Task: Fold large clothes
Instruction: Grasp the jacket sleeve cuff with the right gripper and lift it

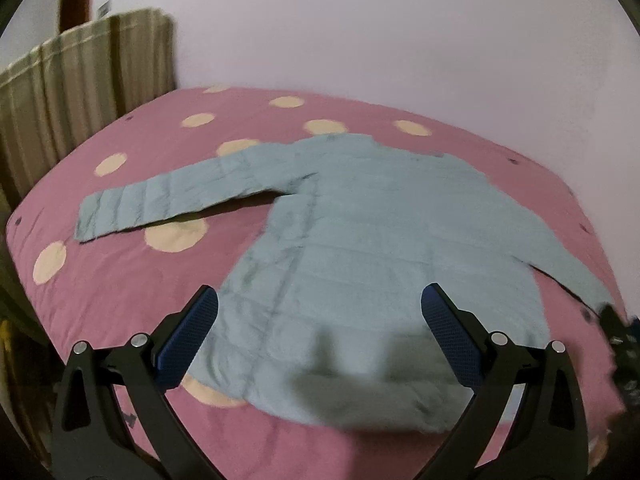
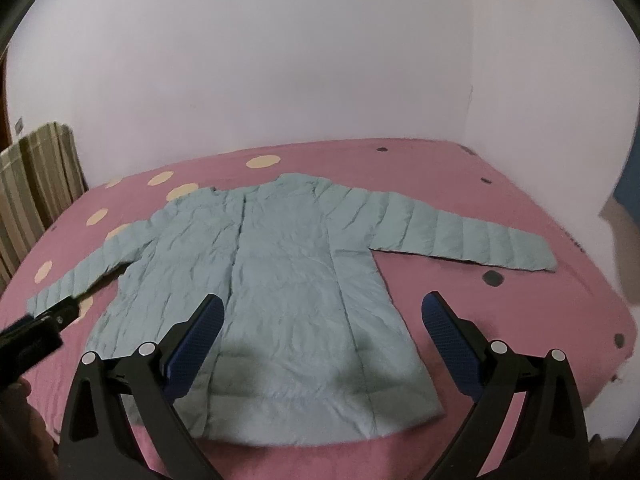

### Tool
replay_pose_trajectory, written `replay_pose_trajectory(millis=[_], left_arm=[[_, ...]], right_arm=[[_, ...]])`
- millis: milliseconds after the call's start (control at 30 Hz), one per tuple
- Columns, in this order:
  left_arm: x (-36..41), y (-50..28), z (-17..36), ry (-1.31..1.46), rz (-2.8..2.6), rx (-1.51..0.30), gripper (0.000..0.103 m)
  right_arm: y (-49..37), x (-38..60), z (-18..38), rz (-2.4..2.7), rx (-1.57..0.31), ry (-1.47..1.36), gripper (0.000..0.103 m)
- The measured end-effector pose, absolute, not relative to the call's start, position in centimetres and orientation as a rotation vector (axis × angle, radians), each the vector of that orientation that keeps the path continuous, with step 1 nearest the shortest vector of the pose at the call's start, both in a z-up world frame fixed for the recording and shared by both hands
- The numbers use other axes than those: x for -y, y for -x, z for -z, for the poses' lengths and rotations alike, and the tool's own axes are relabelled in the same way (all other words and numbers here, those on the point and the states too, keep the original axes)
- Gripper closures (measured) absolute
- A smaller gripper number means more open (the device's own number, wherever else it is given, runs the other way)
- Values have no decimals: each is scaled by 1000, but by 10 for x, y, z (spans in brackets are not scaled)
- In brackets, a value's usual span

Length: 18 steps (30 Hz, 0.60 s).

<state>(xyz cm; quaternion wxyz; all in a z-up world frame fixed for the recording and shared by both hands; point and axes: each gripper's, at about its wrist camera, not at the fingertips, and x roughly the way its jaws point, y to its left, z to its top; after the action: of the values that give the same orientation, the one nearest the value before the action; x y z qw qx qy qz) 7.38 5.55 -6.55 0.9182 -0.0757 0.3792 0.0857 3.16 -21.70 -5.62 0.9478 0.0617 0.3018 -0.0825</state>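
Note:
A light blue quilted jacket (image 1: 352,240) lies flat on the pink bed, hem toward me, both sleeves spread out to the sides; it also shows in the right wrist view (image 2: 288,272). My left gripper (image 1: 319,296) is open and empty, held above the hem area. My right gripper (image 2: 322,306) is open and empty, above the lower body of the jacket. The left sleeve (image 1: 168,204) stretches left; the right sleeve (image 2: 460,236) stretches right. The left gripper's body (image 2: 36,332) shows at the left edge of the right wrist view, near the left cuff.
The bed has a pink cover with cream dots (image 1: 100,280) and dark dots (image 2: 492,278). A striped curtain or cloth (image 1: 80,92) stands at the left. White walls (image 2: 280,60) close the far side and right corner.

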Motion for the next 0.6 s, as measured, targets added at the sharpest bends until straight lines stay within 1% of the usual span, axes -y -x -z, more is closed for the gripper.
replay_pose_trajectory(millis=[200, 333, 433, 467, 500, 533, 600], left_arm=[[-131, -114, 106, 232, -366, -818, 2], [-184, -126, 134, 273, -512, -855, 2], [-224, -127, 156, 303, -635, -883, 2], [-237, -126, 163, 317, -671, -894, 2], [-250, -124, 171, 338, -716, -902, 2], [-257, -121, 174, 351, -742, -906, 2], [-272, -113, 182, 393, -790, -913, 2]], right_arm=[[-67, 272, 76, 192, -646, -308, 5], [-86, 324, 90, 254, -647, -417, 5], [-94, 358, 97, 315, -633, -486, 8], [-97, 373, 100, 336, -628, -513, 18], [-99, 386, 104, 359, -627, -535, 40], [-101, 399, 108, 385, -632, -559, 48], [-103, 423, 118, 396, -637, -639, 49]])
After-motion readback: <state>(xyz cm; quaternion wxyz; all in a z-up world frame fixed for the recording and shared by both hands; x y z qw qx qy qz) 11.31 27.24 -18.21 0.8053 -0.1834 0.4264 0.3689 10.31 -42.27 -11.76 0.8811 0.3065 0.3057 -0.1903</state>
